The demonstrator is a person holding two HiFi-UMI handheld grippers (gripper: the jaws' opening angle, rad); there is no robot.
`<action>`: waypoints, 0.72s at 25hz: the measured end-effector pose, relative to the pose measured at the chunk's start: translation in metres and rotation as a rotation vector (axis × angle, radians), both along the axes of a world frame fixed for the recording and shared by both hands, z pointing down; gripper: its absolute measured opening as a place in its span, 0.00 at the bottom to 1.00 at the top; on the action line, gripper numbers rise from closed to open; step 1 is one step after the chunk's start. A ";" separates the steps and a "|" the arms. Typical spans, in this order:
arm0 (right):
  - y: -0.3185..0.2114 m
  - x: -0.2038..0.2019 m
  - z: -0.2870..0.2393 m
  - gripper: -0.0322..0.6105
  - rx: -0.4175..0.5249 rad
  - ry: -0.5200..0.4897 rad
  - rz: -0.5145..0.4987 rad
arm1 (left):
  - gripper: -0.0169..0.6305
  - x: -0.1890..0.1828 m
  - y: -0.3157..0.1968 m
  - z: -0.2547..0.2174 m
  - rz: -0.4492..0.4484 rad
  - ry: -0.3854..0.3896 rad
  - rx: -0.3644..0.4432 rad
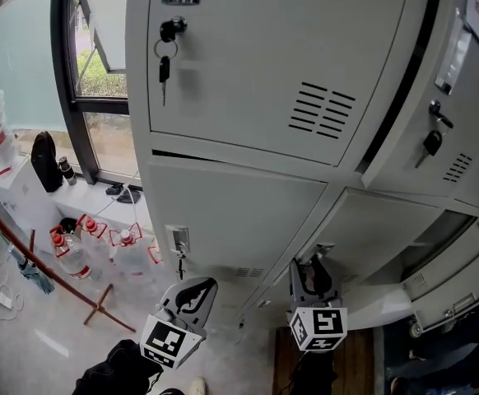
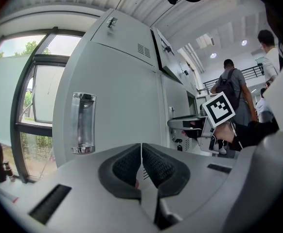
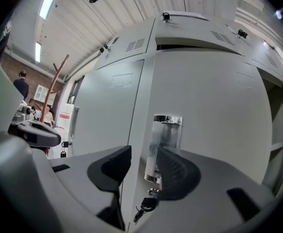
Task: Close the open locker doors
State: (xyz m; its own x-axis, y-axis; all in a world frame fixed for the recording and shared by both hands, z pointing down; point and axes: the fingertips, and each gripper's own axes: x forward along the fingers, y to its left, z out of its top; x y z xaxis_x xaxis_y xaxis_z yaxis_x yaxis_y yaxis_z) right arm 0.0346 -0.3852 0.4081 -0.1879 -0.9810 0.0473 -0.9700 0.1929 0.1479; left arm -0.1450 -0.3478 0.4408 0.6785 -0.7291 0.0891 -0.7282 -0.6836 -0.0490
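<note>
Right gripper (image 3: 144, 155): jaws apart, clear door handle (image 3: 165, 130) between them, close to the right-hand jaw. Left gripper (image 2: 141, 147): jaws together, empty.

Left gripper (image 1: 192, 296): held level at the near left, nose pointing away from the person, its marker cube (image 1: 172, 341) at the near end.
Left jaws: pressed together, ribbed pads (image 2: 158, 166) meeting along one thin seam, nothing between them.
Right gripper (image 1: 312, 276): held level at the near right, beside the left one and pointing the same way.
Right jaws: standing well apart, with a clear gap between the dark pads (image 3: 176, 171).
Right hand (image 2: 225, 130): gripping behind that gripper's cube, dark sleeve trailing back.
</note>
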 end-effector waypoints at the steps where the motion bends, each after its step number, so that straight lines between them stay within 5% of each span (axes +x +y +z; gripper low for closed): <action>1: -0.001 0.000 0.000 0.31 0.000 0.001 -0.002 | 0.07 -0.001 0.000 0.000 -0.002 -0.001 0.000; 18: -0.003 0.009 -0.004 0.33 0.000 -0.001 0.027 | 0.07 -0.002 0.007 -0.004 -0.012 0.000 0.005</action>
State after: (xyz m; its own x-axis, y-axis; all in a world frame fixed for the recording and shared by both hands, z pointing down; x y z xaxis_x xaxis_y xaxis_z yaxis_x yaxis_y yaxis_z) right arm 0.0438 -0.3882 0.4043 -0.1614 -0.9858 0.0475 -0.9751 0.1667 0.1465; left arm -0.1469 -0.3412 0.4367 0.6694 -0.7380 0.0850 -0.7366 -0.6742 -0.0525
